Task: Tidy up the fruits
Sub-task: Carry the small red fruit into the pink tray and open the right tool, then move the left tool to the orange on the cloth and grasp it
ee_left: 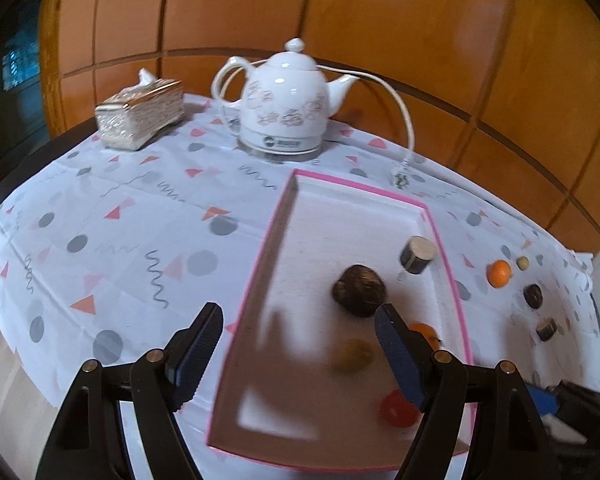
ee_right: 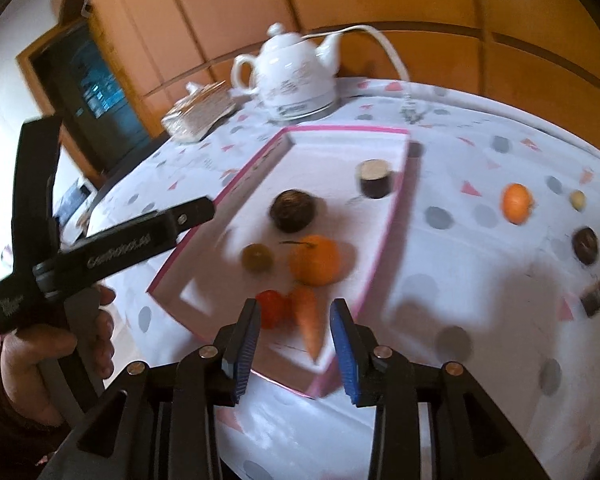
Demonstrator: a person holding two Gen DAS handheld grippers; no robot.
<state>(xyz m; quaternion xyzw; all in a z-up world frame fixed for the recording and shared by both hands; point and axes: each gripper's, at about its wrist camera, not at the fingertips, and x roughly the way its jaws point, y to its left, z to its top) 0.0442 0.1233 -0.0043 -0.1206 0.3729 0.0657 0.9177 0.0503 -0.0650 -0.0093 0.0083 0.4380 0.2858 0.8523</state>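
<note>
A pink-rimmed tray point(ee_left: 278, 216) point(ee_right: 396, 220) lies on the patterned tablecloth. In it are a dark brown round fruit point(ee_left: 360, 290) point(ee_right: 292, 212), a dark cylinder piece point(ee_left: 418, 254) point(ee_right: 376, 180), an orange point(ee_right: 314, 260) point(ee_left: 424, 330), a small green fruit point(ee_left: 354, 354) point(ee_right: 257, 257), a red fruit point(ee_left: 398, 410) point(ee_right: 274, 308) and a carrot point(ee_right: 310, 322). My left gripper point(ee_left: 300, 344) is open and empty over the tray's near left part. My right gripper point(ee_right: 296, 340) is open, with the carrot lying between its fingers in the tray.
On the cloth right of the tray lie a small orange point(ee_left: 499, 273) point(ee_right: 517, 203), a small pale fruit point(ee_right: 578, 199), a dark round fruit point(ee_left: 533, 295) point(ee_right: 585, 243) and a dark cylinder piece point(ee_left: 546, 329) point(ee_right: 594, 298). A white kettle point(ee_left: 286, 104) and tissue box point(ee_left: 140, 114) stand behind.
</note>
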